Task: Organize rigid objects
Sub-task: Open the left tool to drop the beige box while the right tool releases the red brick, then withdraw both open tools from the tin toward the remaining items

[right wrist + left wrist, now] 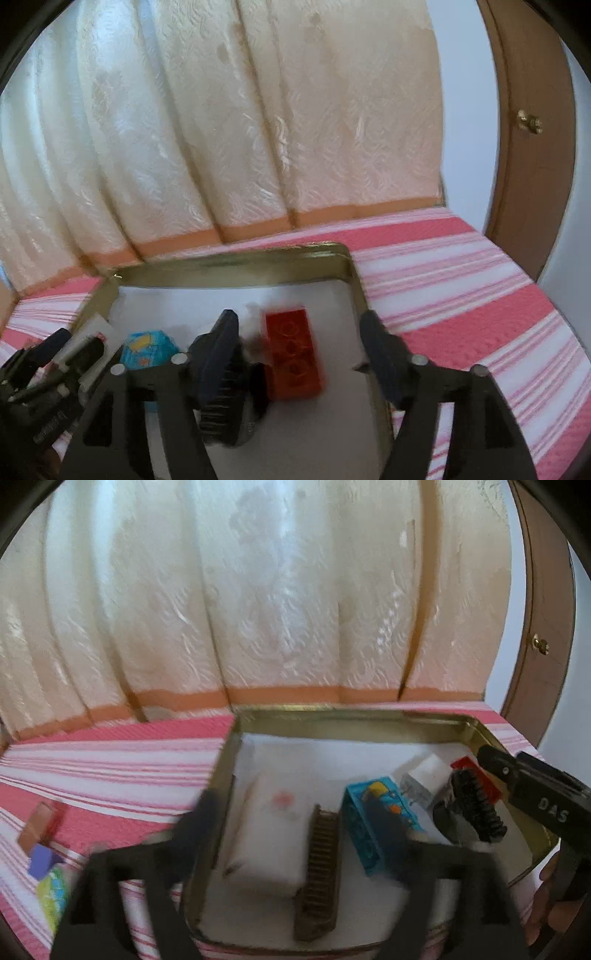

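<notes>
A gold metal tin point(480, 725) with a white lining sits on the striped bed. Inside lie a brown ridged comb-like piece point(319, 871), a blue toy block point(373, 823), a white box point(424, 771) and a red brick point(476, 775). My left gripper point(295, 834) is open, its fingers spread over the tin's left wall and interior, holding nothing. My right gripper point(299, 354) is open over the tin's right part, with the red brick point(293, 354) lying flat between its fingers. The blue block point(147, 349) shows left of it. The right gripper's finger also shows in the left wrist view point(476, 808).
On the pink-and-white striped bedspread point(110, 768), left of the tin, lie a brown block point(37, 825), a purple block point(42, 860) and a green-yellow packet point(53, 897). A cream curtain point(221, 129) hangs behind the bed. A brown door point(532, 140) stands at the right.
</notes>
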`<state>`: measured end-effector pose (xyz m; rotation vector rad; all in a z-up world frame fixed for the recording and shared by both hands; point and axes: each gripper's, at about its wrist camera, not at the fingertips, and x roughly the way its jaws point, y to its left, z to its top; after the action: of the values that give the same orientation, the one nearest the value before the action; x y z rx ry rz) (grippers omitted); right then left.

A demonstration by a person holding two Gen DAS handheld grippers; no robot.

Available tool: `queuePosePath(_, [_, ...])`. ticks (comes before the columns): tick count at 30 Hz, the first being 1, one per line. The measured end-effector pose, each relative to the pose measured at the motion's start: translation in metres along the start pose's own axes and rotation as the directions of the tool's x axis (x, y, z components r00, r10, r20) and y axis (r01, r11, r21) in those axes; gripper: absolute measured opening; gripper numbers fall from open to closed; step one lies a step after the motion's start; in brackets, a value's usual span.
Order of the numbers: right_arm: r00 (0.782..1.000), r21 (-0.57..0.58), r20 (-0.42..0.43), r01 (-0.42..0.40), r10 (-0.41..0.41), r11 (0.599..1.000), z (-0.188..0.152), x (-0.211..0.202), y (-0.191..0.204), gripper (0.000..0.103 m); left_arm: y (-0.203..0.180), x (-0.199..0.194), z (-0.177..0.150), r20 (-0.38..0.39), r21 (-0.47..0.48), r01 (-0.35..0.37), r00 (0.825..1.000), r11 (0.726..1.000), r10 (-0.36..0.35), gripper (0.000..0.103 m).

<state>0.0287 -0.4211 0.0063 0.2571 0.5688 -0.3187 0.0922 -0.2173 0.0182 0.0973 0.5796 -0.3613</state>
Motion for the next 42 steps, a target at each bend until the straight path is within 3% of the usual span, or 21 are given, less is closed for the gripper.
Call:
queuePosePath(3, [0.999,0.008,0.051,0.013,-0.014,1.000,0.002,-0.011,0.002,0.092,0.000,-0.014,0.002,0.061,0.005,-0.008,0.998,1.000,0.007,0.103])
queuePosePath(10, [0.989,0.010,0.144,-0.020,0.018,1.000,0.004,-0.031,0.004,0.092,0.000,-0.018,-0.001,0.053,0.015,-0.020,0.998,1.000,0.019,0.103])
queuePosePath(22, [0.980,0.065,0.195,-0.037,0.024,0.997,-0.008,-0.042,0.006,0.092,0.003,-0.047,-0.017,0.131,0.090,-0.085,0.989,0.992,0.073,0.103])
queuePosePath(31, [0.949,0.024,0.312,0.040,-0.045,0.999,-0.024,-0.069,0.028,0.092,0.012,-0.055,-0.022,0.133,0.064,-0.068,0.989,0.996,0.059,0.103])
queuePosePath(42, [0.936,0.038,0.341,0.083,-0.091,0.996,-0.043,-0.095,0.040,0.092,0.016,-0.069,-0.031,0.136,0.076,-0.048,0.990,0.996,0.037,0.103])
